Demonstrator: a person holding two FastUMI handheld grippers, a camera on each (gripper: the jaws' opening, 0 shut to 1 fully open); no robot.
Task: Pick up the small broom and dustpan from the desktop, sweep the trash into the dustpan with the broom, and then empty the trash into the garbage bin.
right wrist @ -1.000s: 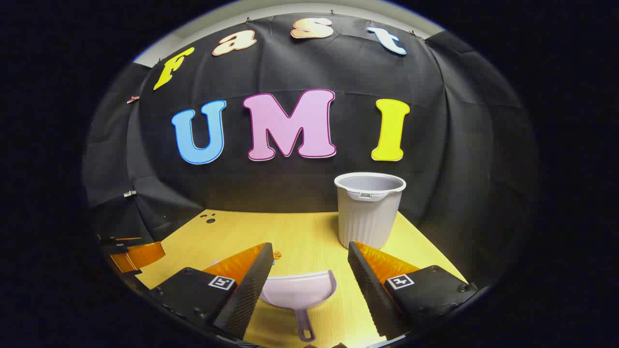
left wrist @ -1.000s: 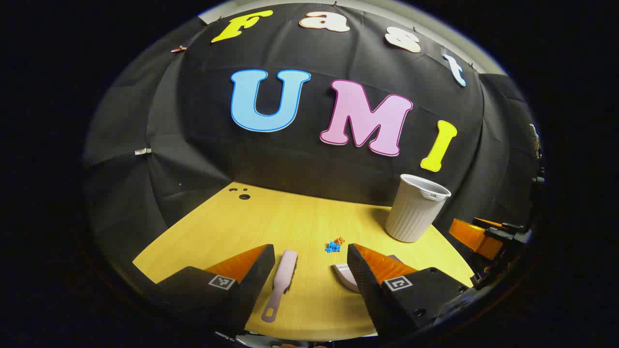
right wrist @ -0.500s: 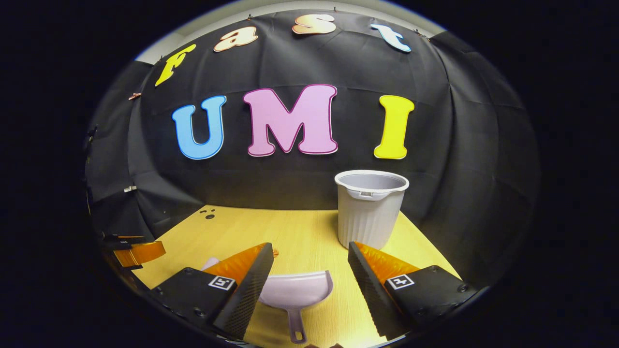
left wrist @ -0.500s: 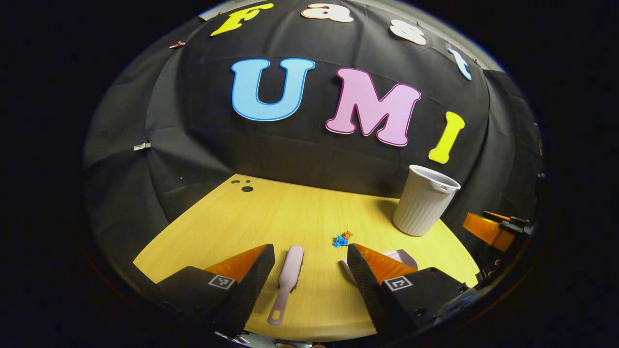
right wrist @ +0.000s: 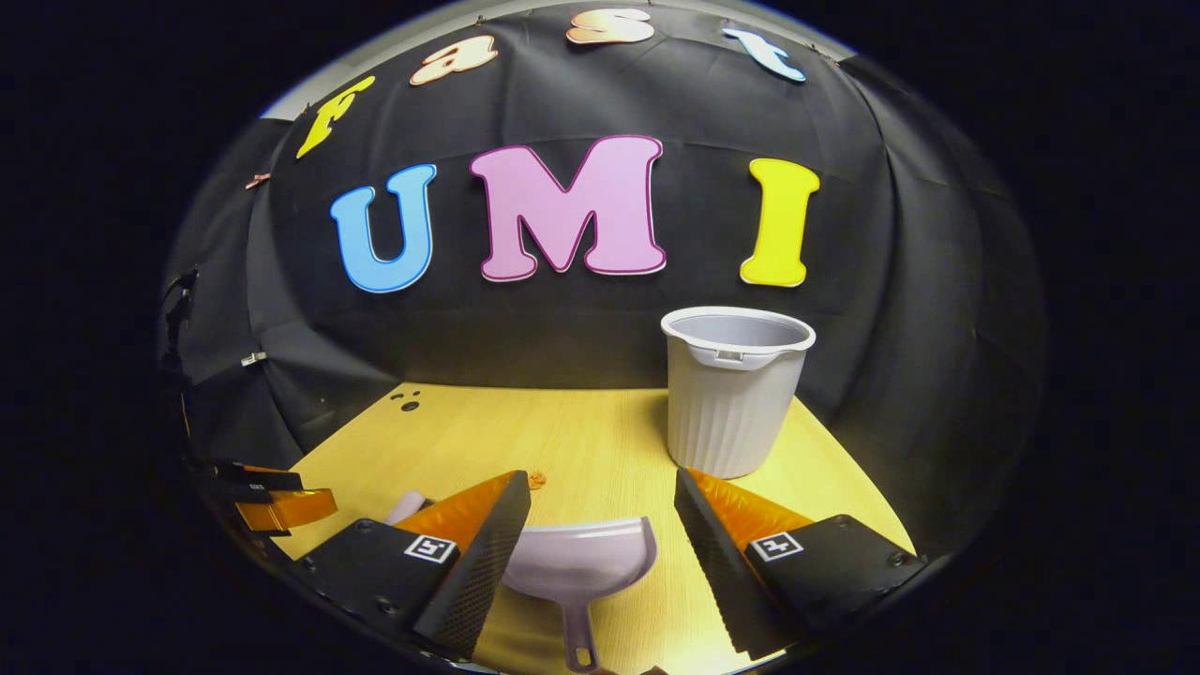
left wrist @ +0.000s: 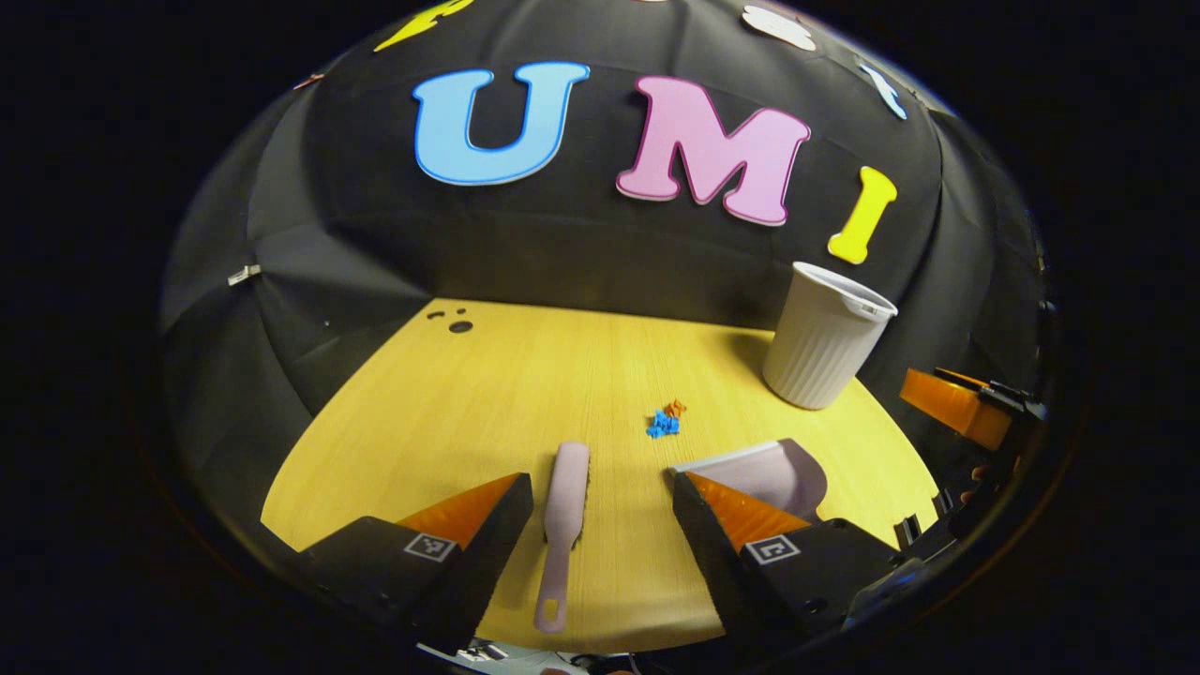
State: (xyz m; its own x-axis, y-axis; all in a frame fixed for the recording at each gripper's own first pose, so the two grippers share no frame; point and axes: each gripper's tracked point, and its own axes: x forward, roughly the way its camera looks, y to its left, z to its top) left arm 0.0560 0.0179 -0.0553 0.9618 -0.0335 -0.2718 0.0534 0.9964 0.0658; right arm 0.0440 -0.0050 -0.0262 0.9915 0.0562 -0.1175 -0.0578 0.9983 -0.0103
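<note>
Dustpan (right wrist: 581,561) and broom (left wrist: 563,506) both lie flat on the yellow bench (left wrist: 525,375), neither yet lifted, so the step in hand looks like the double pick-up. Largest on the bench is the ribbed garbage bin (right wrist: 733,398), upright at the far right near the cloth wall, well apart from the tools; it only matters later, so neither hand should stray toward it now. The dustpan sits between the spread fingers of the right gripper (right wrist: 600,553), its handle pointing back toward the person and its mouth facing the bin. The fingers grip nothing, and I judge the right hand should come down and forward until they straddle the thin handle, then close squarely so the pan cannot swivel. The broom lies lengthwise between the left gripper (left wrist: 600,534) fingers, nearer the left finger, bristle head away and handle toward the person; these fingers too are released and empty. Shifting slightly left to centre the narrow handle before closing would likely stop it skidding aside. Smallest is the trash (left wrist: 665,422), a little cluster of blue and orange scraps just beyond the dustpan's mouth, best left undisturbed during both grasps.
</note>
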